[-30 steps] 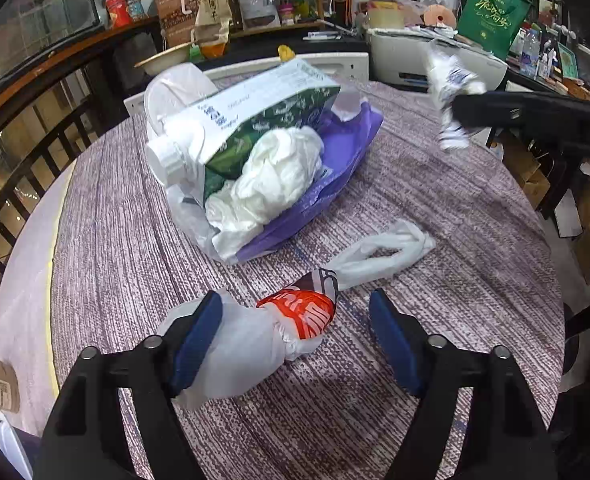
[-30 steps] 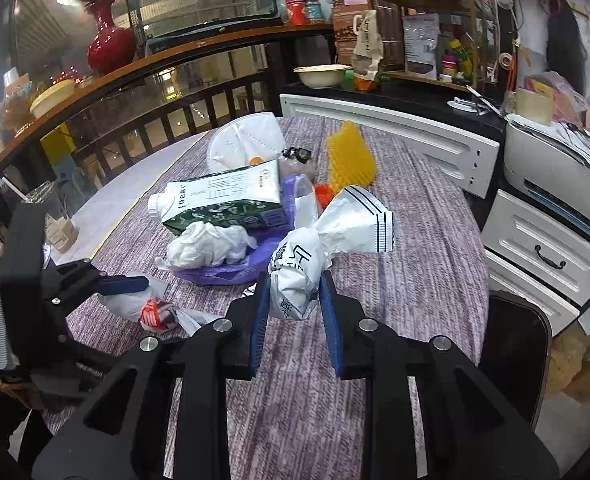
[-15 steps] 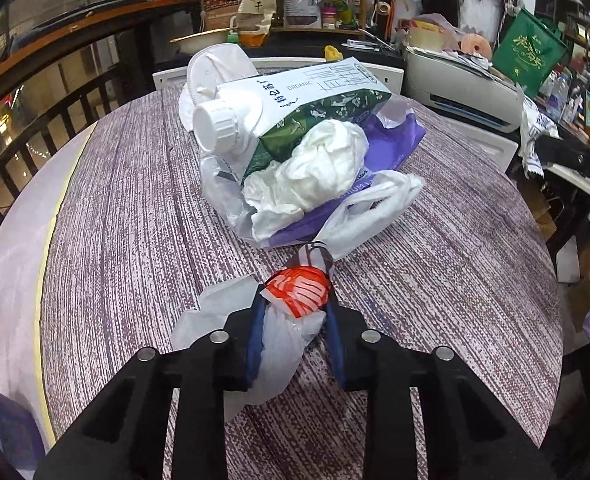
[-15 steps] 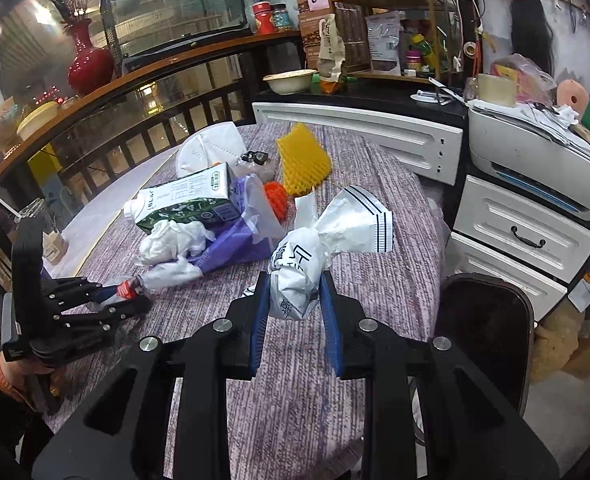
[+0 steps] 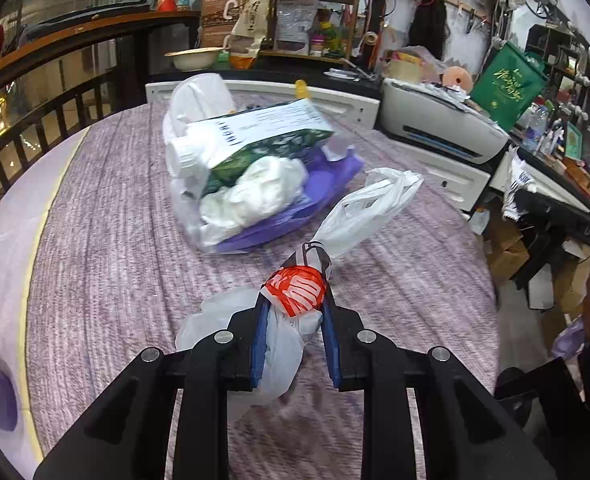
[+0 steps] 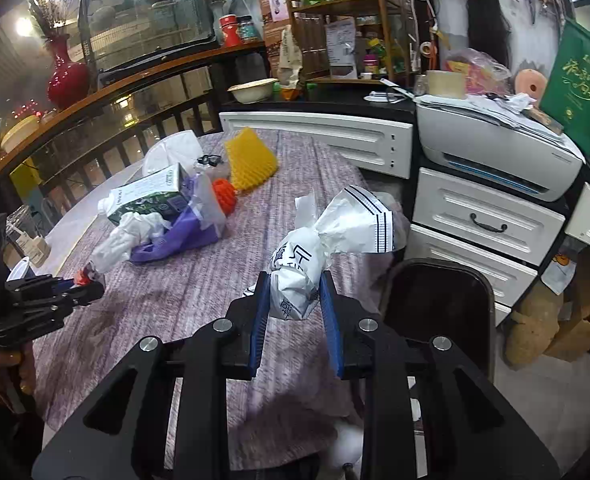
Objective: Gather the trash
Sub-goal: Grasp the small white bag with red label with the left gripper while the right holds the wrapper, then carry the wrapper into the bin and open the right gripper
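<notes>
My left gripper (image 5: 293,306) is shut on a white plastic bag with a red print (image 5: 295,286), held above the round table (image 5: 115,240); the bag's loose end (image 5: 375,204) trails forward. My right gripper (image 6: 295,300) is shut on a crumpled white paper wrapper with black stripes (image 6: 327,240), held over the table's right edge. A pile of trash lies mid-table: a green and white carton (image 5: 251,136), crumpled white tissue (image 5: 263,190) and a purple bag (image 5: 319,184). The left gripper also shows in the right wrist view (image 6: 83,280).
A yellow foam net (image 6: 249,158), an orange ball (image 6: 225,196) and a white mask (image 6: 171,152) lie at the table's far side. A dark chair (image 6: 435,300) stands by the right edge. White drawers (image 6: 483,224) and a printer (image 6: 495,144) stand behind.
My left gripper closed on the red-printed plastic bag and lifted it off the table. My right gripper, still holding the wrapper, moved back and to the right.
</notes>
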Available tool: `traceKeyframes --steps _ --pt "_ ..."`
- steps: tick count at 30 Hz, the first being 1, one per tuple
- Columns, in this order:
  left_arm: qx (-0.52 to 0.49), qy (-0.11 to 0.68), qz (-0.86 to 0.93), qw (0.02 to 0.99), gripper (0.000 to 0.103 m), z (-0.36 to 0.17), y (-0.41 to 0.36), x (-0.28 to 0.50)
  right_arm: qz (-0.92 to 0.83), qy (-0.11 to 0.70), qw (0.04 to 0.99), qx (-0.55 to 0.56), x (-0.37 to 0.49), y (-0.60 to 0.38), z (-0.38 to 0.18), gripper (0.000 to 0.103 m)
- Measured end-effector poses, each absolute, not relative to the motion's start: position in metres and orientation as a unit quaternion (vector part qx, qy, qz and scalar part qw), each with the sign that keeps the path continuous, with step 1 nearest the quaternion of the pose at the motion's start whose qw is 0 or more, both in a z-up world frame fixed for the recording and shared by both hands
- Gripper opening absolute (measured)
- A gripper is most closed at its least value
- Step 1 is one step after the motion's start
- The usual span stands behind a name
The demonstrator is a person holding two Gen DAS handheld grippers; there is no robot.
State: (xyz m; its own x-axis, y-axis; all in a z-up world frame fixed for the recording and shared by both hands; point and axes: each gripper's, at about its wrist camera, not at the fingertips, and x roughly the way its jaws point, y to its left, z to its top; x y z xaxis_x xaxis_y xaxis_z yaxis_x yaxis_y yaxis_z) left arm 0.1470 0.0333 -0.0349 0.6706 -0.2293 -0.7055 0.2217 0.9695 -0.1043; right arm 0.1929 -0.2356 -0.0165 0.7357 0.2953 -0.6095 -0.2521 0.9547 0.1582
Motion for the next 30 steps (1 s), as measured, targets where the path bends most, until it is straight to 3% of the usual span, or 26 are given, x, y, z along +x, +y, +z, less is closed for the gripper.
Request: traceKeyframes --steps 17,30 --pt "-0.033 0.358 -0.22 0.907 0.024 -0.012 -0.057 0.153 0.038 0.334 0.94 0.056 0.16 -0.339 -0.042 0.026" --pt "-0.05 0.359 -0.273 0.891 0.024 -0.012 -0.119 0.167 0.014 0.394 0.917 0.06 0.188 -0.362 -0.101 0.026"
